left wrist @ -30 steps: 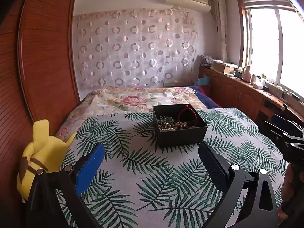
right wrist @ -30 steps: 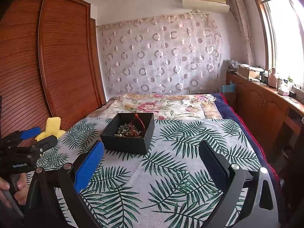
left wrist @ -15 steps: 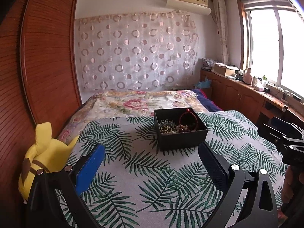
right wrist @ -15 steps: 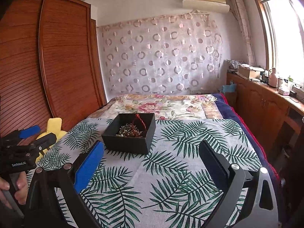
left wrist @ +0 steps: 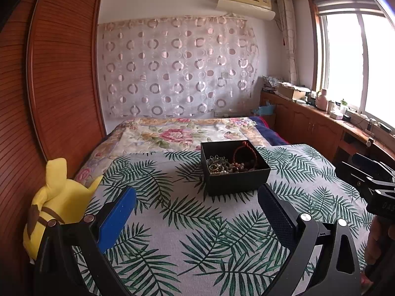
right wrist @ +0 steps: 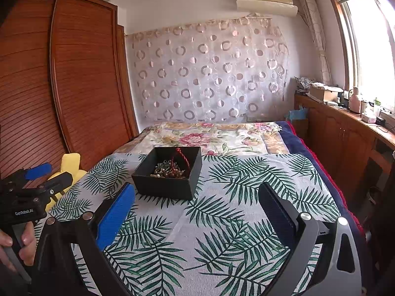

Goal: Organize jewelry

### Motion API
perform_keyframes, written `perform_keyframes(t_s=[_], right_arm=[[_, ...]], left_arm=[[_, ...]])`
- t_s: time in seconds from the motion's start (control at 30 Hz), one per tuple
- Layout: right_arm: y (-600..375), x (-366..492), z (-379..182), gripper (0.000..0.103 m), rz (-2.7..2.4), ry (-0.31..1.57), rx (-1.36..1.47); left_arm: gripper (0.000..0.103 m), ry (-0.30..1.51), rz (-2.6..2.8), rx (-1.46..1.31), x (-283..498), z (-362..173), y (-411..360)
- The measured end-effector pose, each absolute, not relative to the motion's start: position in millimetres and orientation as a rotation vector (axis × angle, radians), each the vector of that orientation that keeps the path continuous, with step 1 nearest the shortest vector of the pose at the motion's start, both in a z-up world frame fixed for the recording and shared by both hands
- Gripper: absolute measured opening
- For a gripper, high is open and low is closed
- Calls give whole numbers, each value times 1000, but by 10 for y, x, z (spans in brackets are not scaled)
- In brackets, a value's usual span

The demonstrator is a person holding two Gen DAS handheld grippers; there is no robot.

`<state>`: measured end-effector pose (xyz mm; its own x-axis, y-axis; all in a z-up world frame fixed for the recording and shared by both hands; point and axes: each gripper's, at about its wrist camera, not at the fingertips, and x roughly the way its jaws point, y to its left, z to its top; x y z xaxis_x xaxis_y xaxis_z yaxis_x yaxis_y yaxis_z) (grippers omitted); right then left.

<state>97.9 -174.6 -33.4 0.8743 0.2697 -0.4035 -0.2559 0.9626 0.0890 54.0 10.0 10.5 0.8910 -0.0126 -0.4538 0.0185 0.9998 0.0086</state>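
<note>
A black open box sits on the leaf-print bedspread. Inside lies tangled jewelry: metal chains, bead strands and a red cord bracelet. My left gripper is open, well short of the box, with nothing between its fingers. My right gripper is also open and empty, with the box ahead to its left. In each view the other gripper shows at the edge, the right one and the left one, each held by a hand.
A yellow plush toy lies at the bed's left edge against the wooden wardrobe. A floral quilt covers the far bed. Wooden cabinets with clutter run under the window at right.
Both cameras have tilted up slightly, so the box sits a little lower in each view. Both grippers stay open and empty.
</note>
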Motion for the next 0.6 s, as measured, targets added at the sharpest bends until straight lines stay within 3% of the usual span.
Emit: perform_keyframes(t_s=[0.6], right_arm=[[-1745,980,-349,100,277,425,34]], left_arm=[[95,470,-17,13,534,98,89]])
